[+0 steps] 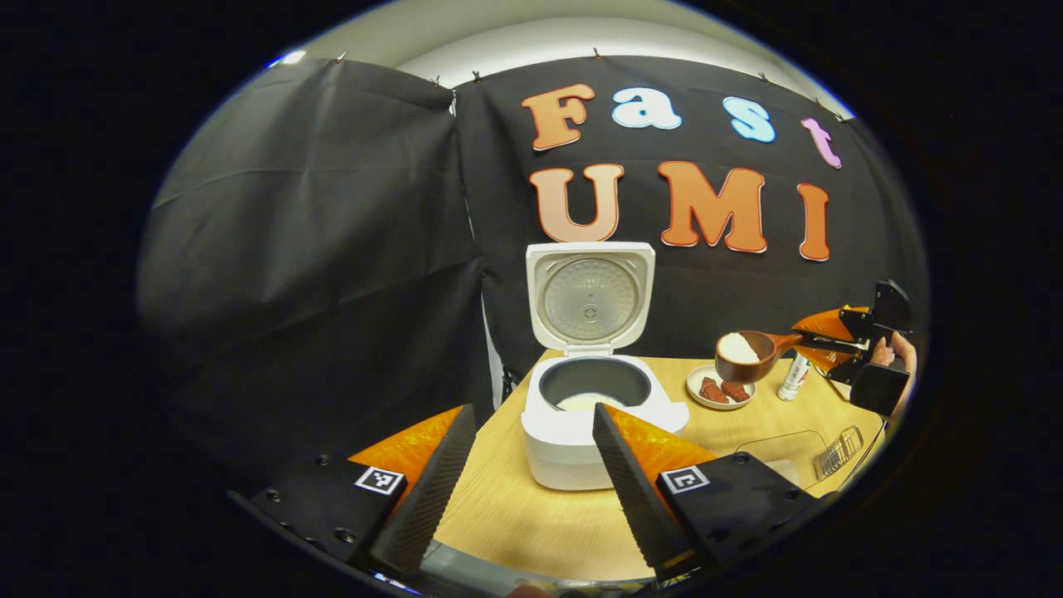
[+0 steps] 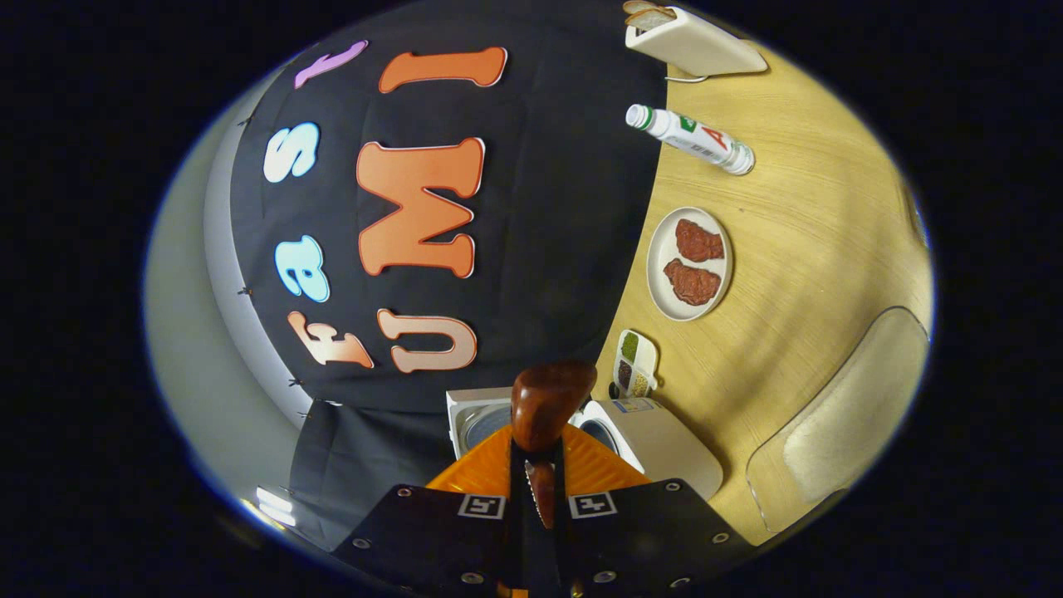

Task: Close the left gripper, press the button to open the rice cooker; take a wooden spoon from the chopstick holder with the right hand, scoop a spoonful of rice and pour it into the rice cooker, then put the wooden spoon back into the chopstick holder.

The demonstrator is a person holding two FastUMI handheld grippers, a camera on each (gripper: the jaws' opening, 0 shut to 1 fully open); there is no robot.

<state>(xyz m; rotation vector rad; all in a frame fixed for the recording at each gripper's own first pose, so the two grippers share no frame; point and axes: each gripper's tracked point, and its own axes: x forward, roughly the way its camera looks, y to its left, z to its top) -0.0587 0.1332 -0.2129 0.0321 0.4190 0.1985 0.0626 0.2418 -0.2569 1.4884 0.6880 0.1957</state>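
Observation:
The white rice cooker [image 1: 581, 432] stands open on the wooden table, its lid [image 1: 590, 295] upright, and a little rice lies in the dark inner pot [image 1: 595, 384]. My left gripper [image 1: 531, 409] is open just in front of the cooker, holding nothing. To the right, my right gripper [image 1: 839, 336] is shut on the handle of a wooden spoon [image 1: 745, 353]. The spoon is heaped with white rice and hangs above the plate, right of the cooker. In the right gripper view, the spoon's bowl [image 2: 548, 403] sticks out past the right gripper [image 2: 538, 465] toward the cooker [image 2: 656, 440].
A plate with two pieces of red meat [image 2: 689, 264] lies right of the cooker. A white bottle [image 2: 689, 137], a toaster [image 2: 693, 41] and a small seasoning dish [image 2: 635, 361] stand near the wall. A clear tub [image 1: 785, 453] and a wire rack [image 1: 839, 448] sit near the table's front right.

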